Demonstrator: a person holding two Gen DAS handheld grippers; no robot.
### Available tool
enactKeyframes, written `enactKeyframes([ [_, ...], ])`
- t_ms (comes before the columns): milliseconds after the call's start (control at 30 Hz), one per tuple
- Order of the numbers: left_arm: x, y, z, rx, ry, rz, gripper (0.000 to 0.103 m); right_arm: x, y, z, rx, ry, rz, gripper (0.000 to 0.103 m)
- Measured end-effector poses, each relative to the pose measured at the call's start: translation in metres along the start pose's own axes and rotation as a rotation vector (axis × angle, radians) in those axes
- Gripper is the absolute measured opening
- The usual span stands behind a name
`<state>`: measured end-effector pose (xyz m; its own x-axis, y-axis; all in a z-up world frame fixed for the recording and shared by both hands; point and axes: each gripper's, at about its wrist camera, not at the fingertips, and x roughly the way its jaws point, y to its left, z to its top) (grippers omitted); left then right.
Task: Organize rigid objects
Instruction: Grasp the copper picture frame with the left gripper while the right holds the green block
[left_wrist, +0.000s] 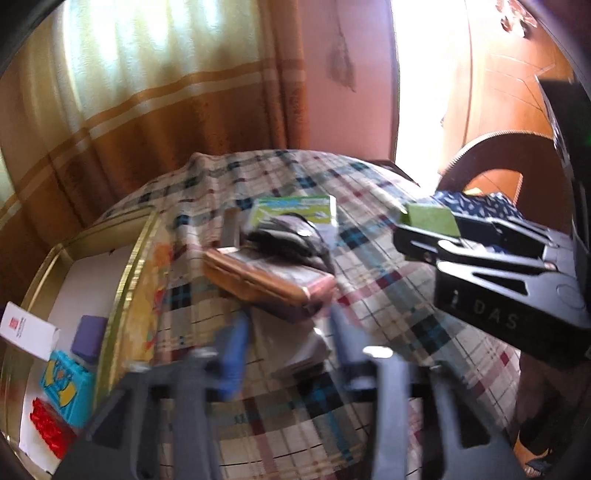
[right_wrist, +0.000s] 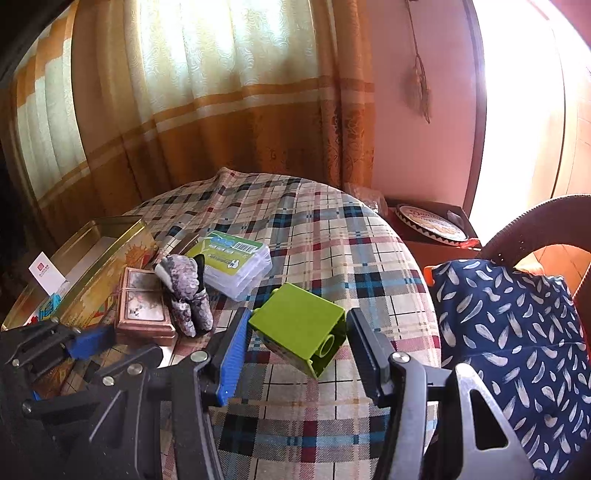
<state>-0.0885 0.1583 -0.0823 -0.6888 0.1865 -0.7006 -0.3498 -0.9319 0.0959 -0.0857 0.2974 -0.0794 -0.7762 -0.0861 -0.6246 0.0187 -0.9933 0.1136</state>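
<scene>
My right gripper (right_wrist: 299, 343) is shut on a lime-green plastic block (right_wrist: 299, 325), holding it tilted just above the plaid tablecloth (right_wrist: 332, 240). The left wrist view shows that block (left_wrist: 432, 218) at the right gripper's (left_wrist: 417, 225) tip. My left gripper (left_wrist: 288, 325) hovers low with its jaws partly apart, its tips at the near corner of a brown flat box (left_wrist: 266, 280). Blur hides whether the blue pads (left_wrist: 236, 354) touch anything. A gold tin (left_wrist: 140, 280) at the left holds a purple block (left_wrist: 88, 338), a blue toy (left_wrist: 66, 380) and a red piece (left_wrist: 48, 432).
A grey sequinned plush (right_wrist: 184, 291) lies against the brown box (right_wrist: 144, 314). Behind it sits a clear plastic case with a green label (right_wrist: 236, 262). A chair with blue feather-print cloth (right_wrist: 509, 332) stands to the right, a low side table (right_wrist: 432, 221) beyond, and curtains behind.
</scene>
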Motion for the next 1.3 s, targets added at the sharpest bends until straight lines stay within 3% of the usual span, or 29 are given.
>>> enactKeyframes([
  [33,-0.002,0.001,0.000,-0.007,-0.010,0.014,0.077,0.000,0.000,0.000,0.000,0.000,0.001,0.055],
  [133,-0.009,0.004,-0.001,-0.021,-0.042,0.038,0.083,0.000,-0.001,0.000,0.002,-0.001,0.002,0.055],
  [167,-0.009,0.004,-0.001,-0.020,-0.041,0.044,0.091,0.000,-0.001,0.000,0.001,-0.001,0.001,0.055],
  [233,-0.004,0.001,0.000,-0.002,-0.017,0.041,0.096,-0.001,0.000,-0.001,-0.002,-0.001,-0.001,0.055],
  [433,0.018,-0.005,0.013,0.062,0.036,0.093,0.097,-0.002,0.000,-0.001,-0.002,-0.001,0.000,0.055],
  [667,0.034,0.004,0.020,0.044,0.061,0.091,0.098,-0.001,0.001,-0.001,-0.005,0.001,0.003,0.055],
  [733,0.036,0.006,0.022,0.038,0.047,0.087,0.096,-0.001,0.001,-0.001,-0.006,0.002,0.004,0.055],
  [800,0.033,0.007,0.021,0.031,0.032,0.057,0.086,-0.001,0.002,-0.002,-0.006,0.003,0.004,0.055],
  [900,0.028,0.005,0.021,0.040,0.013,0.047,0.086,-0.001,0.001,-0.002,-0.004,0.001,0.004,0.055],
  [1200,0.010,0.004,0.020,0.053,-0.052,0.114,0.086,-0.001,-0.002,-0.001,0.009,-0.005,0.018,0.055],
  [1300,0.003,0.008,0.018,0.036,-0.074,0.090,0.086,-0.001,-0.001,-0.001,0.000,-0.005,0.015,0.055],
])
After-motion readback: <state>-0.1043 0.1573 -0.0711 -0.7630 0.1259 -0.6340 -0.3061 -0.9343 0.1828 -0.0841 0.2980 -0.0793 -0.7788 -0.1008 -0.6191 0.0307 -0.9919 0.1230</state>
